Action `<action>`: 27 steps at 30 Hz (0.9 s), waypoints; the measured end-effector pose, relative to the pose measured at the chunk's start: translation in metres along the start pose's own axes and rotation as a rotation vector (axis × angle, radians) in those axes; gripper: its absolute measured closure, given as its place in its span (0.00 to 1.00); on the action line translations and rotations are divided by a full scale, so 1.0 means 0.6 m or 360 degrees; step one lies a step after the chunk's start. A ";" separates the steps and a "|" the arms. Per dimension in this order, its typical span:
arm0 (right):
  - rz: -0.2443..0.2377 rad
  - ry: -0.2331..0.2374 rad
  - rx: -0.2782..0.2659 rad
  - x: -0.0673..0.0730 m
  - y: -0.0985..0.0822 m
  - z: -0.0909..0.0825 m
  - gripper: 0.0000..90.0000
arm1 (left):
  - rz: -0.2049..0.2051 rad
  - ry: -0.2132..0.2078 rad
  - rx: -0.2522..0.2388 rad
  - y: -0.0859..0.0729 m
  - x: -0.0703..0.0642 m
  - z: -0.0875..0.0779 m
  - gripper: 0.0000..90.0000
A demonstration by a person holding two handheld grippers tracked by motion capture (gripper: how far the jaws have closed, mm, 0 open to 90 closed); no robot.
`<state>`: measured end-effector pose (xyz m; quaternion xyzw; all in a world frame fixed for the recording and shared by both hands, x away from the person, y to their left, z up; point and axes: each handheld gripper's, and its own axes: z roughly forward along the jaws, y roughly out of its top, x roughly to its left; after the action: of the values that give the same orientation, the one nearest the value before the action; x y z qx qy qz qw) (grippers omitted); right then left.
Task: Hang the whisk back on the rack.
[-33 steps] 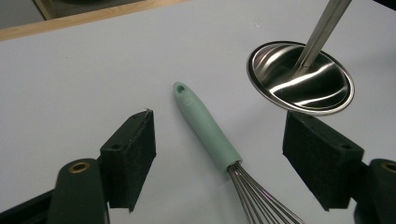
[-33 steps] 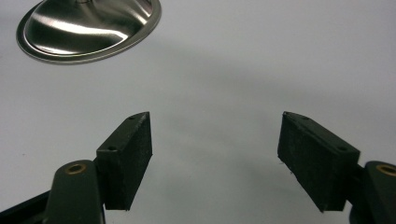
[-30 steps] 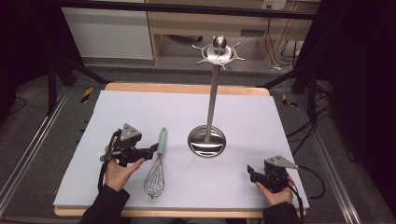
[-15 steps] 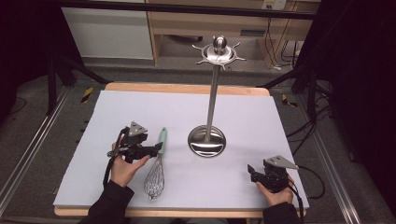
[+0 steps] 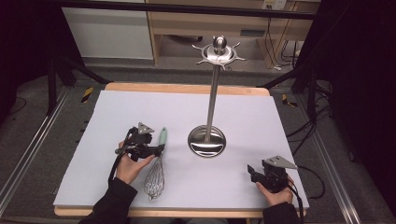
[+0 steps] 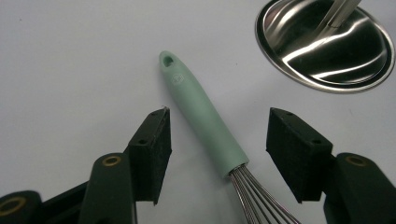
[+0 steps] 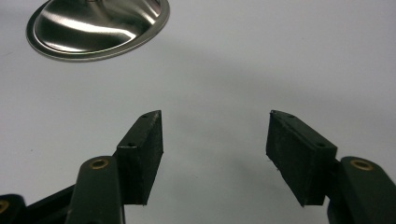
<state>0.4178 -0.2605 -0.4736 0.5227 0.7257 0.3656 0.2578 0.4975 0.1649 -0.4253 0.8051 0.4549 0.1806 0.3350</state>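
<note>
The left gripper [image 6: 217, 135] has just been closing; its jaws stand apart around the whisk [image 6: 205, 121] handle, not touching it.

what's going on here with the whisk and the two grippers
A person holds a gripper in each hand over a white table. The left gripper straddles the whisk's green handle; its jaws have just been closing but don't touch it. The right gripper is open over bare table, near the steel stand.

Left gripper [image 5: 158, 149] low, jaws apart and just closing; right gripper [image 5: 252, 171] likewise, nothing between.
</note>
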 end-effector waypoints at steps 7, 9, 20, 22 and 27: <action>0.0006 0.0010 0.0010 0.000 0.000 0.001 0.42 | 0.0009 0.0005 0.0074 -0.006 -0.006 0.021 0.49; 0.0003 0.0013 0.0011 0.000 0.000 0.001 0.43 | 0.0017 0.0015 0.0114 -0.008 -0.006 0.027 0.50; 0.0005 0.0022 0.0017 0.000 0.000 0.001 0.43 | -0.0051 -0.0022 0.0220 -0.016 -0.007 0.051 0.58; 0.0006 0.0027 0.0017 0.000 0.000 0.001 0.43 | -0.0057 -0.0037 0.0247 -0.017 -0.008 0.056 0.60; 0.0010 0.0031 0.0018 0.000 0.001 0.001 0.43 | -0.0077 -0.0030 0.0248 -0.017 -0.008 0.058 0.62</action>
<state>0.4184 -0.2602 -0.4737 0.5229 0.7285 0.3674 0.2467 0.5098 0.1515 -0.4570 0.8191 0.4838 0.1290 0.2799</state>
